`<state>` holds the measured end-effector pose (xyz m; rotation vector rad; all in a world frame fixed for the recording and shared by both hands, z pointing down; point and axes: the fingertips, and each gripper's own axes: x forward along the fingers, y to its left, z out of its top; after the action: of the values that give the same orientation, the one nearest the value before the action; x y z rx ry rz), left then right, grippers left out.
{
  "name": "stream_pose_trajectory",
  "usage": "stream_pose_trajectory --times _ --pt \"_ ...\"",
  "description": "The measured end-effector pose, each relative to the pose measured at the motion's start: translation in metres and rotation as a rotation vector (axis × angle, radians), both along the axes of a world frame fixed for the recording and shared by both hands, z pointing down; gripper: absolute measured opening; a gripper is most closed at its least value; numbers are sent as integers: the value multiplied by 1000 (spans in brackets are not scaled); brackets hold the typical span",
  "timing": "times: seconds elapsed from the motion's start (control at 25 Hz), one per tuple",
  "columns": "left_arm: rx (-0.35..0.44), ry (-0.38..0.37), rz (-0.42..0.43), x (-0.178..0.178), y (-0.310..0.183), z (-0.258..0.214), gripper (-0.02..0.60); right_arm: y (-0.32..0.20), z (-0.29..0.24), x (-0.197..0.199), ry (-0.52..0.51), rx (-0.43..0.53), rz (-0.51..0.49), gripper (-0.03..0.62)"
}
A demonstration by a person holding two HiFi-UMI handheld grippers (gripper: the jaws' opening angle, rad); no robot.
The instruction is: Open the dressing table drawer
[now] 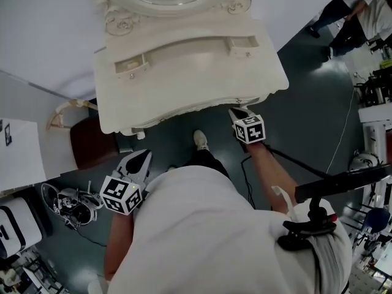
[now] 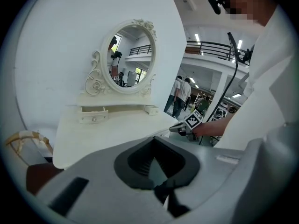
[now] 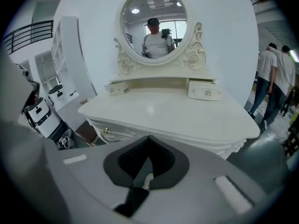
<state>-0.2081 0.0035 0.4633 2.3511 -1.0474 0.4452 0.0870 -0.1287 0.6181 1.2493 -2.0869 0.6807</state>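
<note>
The cream dressing table (image 1: 184, 72) stands ahead of me under its oval mirror (image 3: 154, 20). Two small drawers (image 1: 130, 66) (image 1: 243, 45) sit on its top, both pushed in. Below the top's front edge the right gripper view shows a drawer front (image 3: 117, 133) with a brass knob (image 3: 105, 130), also pushed in. My right gripper (image 1: 237, 111) is shut and holds nothing, its tips just short of the table's front right edge. My left gripper (image 1: 142, 158) hangs lower left, clear of the table, its jaws together and holding nothing. In the left gripper view the right gripper (image 2: 180, 129) shows beside the table's corner.
A brown stool seat (image 1: 92, 143) with a wicker frame (image 1: 61, 112) stands left of the table. Cables and gear (image 1: 70, 204) lie on the floor at lower left, next to a white cabinet (image 1: 18, 152). Other people (image 1: 349, 11) stand at the far right.
</note>
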Motion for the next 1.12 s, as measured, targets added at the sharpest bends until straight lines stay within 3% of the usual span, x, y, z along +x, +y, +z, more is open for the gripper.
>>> stream_pose_trajectory --times 0.6,1.12 --pt "-15 34 13 -42 79 25 2 113 -28 -106 -37 27 -161 0" --pt "-20 51 4 -52 110 34 2 148 -43 -143 -56 49 -239 0"
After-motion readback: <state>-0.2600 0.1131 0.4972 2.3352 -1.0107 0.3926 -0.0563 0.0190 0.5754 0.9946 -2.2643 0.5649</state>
